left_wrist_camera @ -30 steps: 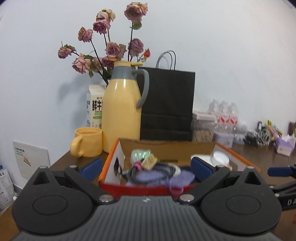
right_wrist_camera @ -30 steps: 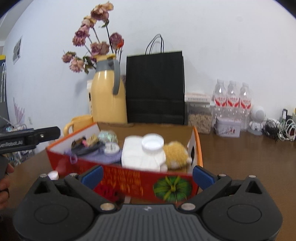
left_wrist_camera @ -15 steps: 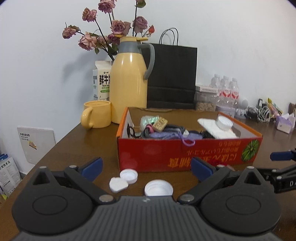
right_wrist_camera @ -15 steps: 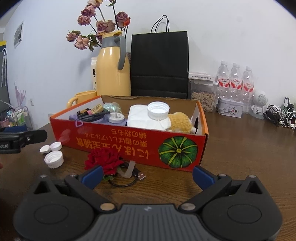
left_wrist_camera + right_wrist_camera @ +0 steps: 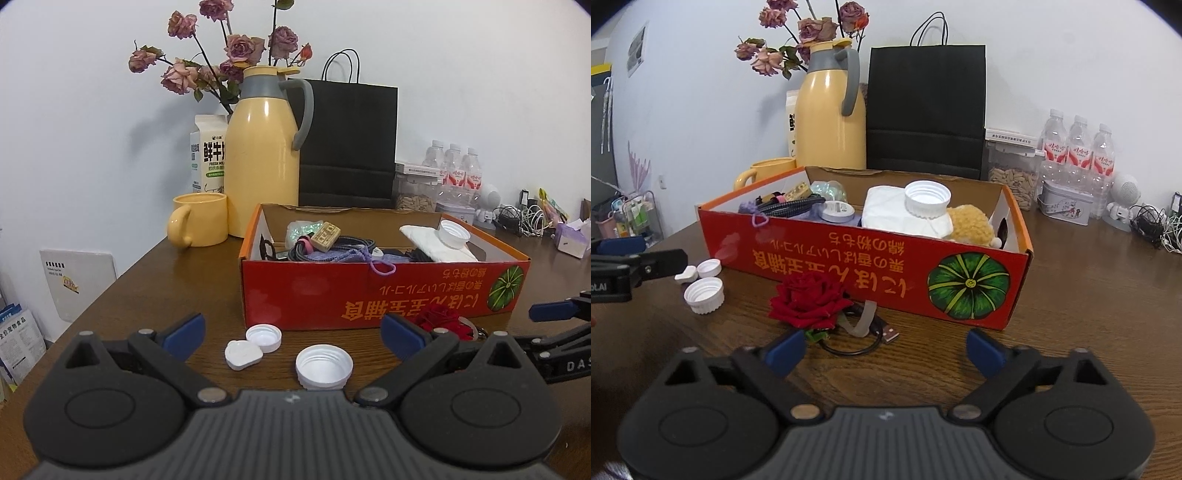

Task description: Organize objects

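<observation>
Right tongs (image 5: pixel 884 349) narrowing, rose (image 5: pixel 810 301) bloom-up

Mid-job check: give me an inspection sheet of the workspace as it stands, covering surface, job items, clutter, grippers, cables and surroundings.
Surface: brown wooden table, no spills seen.
Job's things: red cardboard box holding cords, tape roll, tissue pack, white cap and plush toy; in front of it, three white caps and a red rose.
Clutter: yellow thermos, yellow mug, milk carton, black paper bag, water bottles, seed jar, tin.
Grippers: left hand-held gripper open, empty, over the caps; right hand-held gripper open, jaws just narrowed, nothing pressed.
Cables: black USB cable beside the rose; tangled chargers at far right.
Surroundings: white wall; dried roses behind the thermos.
</observation>
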{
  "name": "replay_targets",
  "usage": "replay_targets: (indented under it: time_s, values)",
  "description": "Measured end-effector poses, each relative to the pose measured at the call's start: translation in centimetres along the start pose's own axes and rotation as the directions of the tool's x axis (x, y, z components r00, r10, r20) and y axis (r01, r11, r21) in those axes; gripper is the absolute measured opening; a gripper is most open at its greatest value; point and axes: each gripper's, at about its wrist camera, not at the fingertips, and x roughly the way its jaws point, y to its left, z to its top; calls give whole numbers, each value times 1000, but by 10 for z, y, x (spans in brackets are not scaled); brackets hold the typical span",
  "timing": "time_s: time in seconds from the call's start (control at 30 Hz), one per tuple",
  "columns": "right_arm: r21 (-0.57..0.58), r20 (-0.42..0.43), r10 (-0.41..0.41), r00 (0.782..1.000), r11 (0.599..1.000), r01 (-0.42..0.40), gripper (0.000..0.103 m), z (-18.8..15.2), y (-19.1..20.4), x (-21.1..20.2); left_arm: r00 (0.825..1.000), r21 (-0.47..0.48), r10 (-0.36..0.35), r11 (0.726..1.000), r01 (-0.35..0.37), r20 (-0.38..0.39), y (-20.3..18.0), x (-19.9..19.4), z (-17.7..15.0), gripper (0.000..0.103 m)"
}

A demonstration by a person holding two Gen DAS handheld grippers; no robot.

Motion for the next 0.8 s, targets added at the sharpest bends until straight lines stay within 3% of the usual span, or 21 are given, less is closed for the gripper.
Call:
replay_targets:
  time_s: [0.07, 0.2, 0.27, 0.47, 0.8]
  values:
    - [2, -8, -5, 1000, 1000, 5, 70, 2, 0, 4, 1000, -3, 1, 1000, -1, -1, 0, 0, 0, 103]
    - [18, -18, 6, 1000, 1000, -6, 55, 10, -3, 14, 1000, -6, 2, 1000, -2, -1, 1, 0, 0, 103]
    - [18, -21, 8, 1000, 1000, -8, 39, 15, -2, 20, 1000, -6, 2, 1000, -2, -2, 1, 0, 0, 103]
    - [-3, -52, 34, 998, 999, -35, 11, 17, 4, 35, 1000, -9, 1, 1000, -1, -5, 1, 1, 0, 103]
    - [-9, 32, 50, 998, 999, -50, 1, 15, 7, 20, 1000, -19, 4, 1000, -5, -19, 3, 4, 0, 103]
